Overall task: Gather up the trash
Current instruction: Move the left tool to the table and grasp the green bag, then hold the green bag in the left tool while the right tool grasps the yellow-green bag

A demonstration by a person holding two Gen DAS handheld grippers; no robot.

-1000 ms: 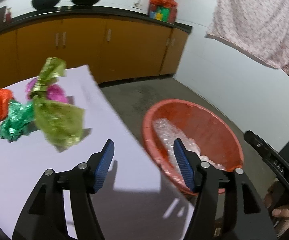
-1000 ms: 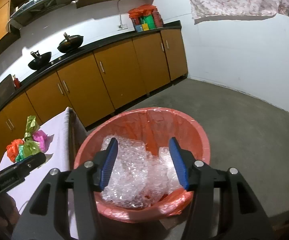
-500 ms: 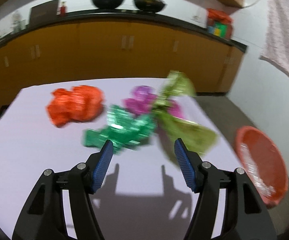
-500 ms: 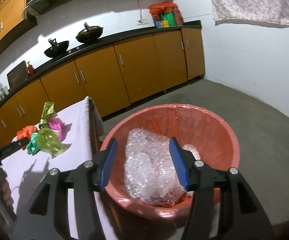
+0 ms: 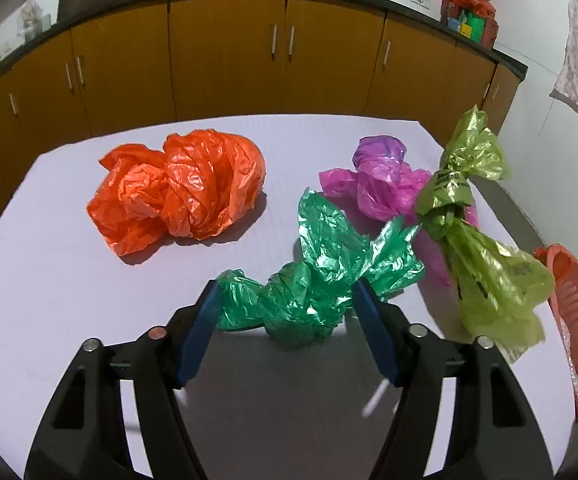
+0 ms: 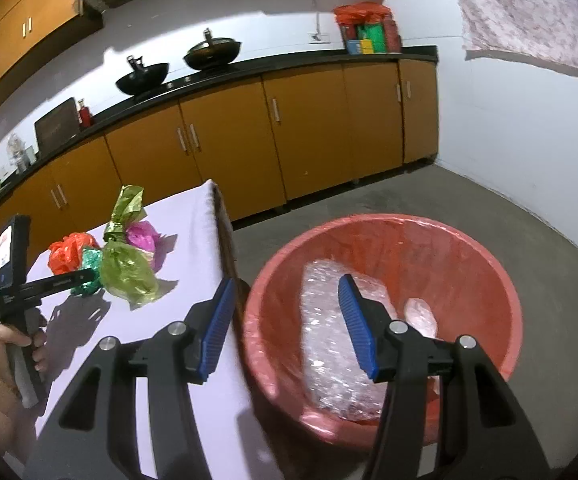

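Because it is only crumpled thin plastic film, the green bag (image 5: pixel 309 280) should weigh next to nothing, give under the slightest squeeze and feel slick, so nothing about it is fragile; the risk I see is a loose flap sliding out of the pads. It lies on the white table (image 5: pixel 49 320), near its front, with the orange bag (image 5: pixel 181 192) well apart behind and to the left, the magenta bag (image 5: pixel 377 184) behind, and the yellow-green bag (image 5: pixel 481 256) just beside it on the right. Its long axis runs roughly left to right across the left wrist view, a rounded lump at the left end, a knotted ball in the middle, and two ragged flaps flaring up and to the right. The knotted middle is the best place to take hold, since the film is bunched thickest there and will compress into something firm, while the flaps would simply fold away. The left gripper (image 5: pixel 287 320) has its jaws about half open, one on each side of the bag's lower part; whether the left pad already touches the lump I cannot tell, but nothing is pinched. The right gripper (image 6: pixel 287 326) also stands about half open and empty, hanging by the table's edge and over the rim of the red basin (image 6: pixel 481 256), which sits on the floor just beside the table and already holds a wad of bubble wrap (image 6: pixel 329 344).
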